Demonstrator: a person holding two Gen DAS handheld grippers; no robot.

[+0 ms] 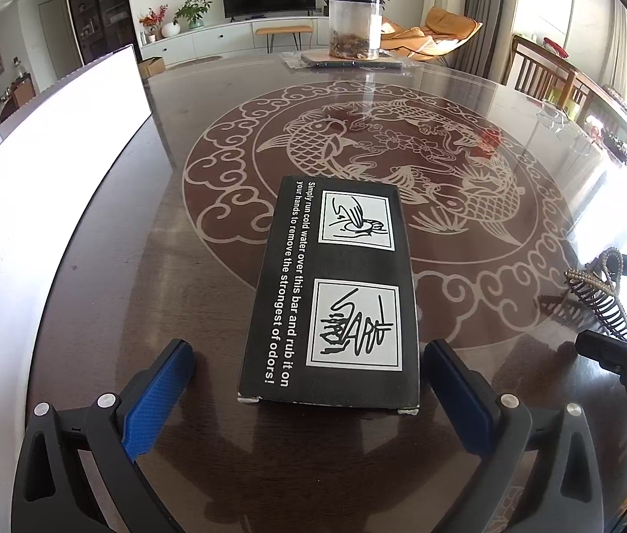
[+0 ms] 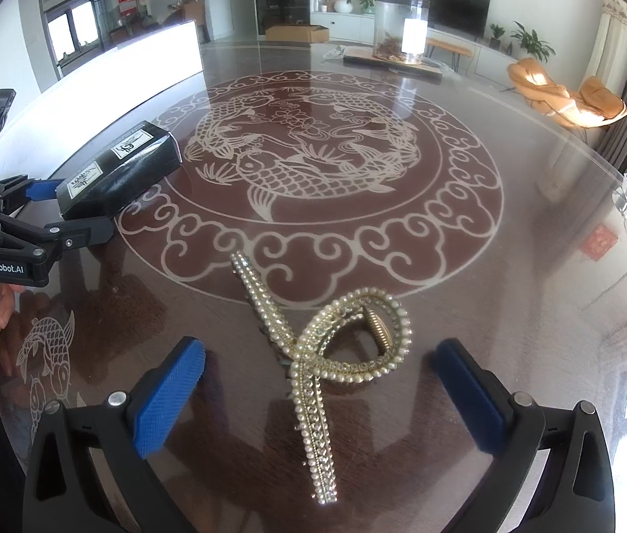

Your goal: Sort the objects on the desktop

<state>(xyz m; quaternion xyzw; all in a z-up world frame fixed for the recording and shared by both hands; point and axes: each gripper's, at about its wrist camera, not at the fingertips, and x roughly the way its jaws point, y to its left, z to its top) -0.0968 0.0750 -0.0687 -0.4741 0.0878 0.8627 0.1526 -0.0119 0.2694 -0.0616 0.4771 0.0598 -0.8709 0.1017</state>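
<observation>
A black box with white text and two drawings [image 1: 335,293] lies flat on the dark table. My left gripper [image 1: 309,368] is open, its blue pads either side of the box's near end, not touching. The box [image 2: 118,173] and the left gripper [image 2: 47,211] also show in the right wrist view at the left. A gold pearl hair claw [image 2: 327,346] lies on the table between the open fingers of my right gripper [image 2: 318,382]. The claw also shows at the right edge of the left wrist view [image 1: 602,293], with the right gripper beside it.
A white bin [image 1: 47,155] stands along the table's left side, also seen in the right wrist view [image 2: 127,75]. A clear jar [image 1: 355,26] on a flat board sits at the far edge. Chairs stand at the far right [image 1: 544,71].
</observation>
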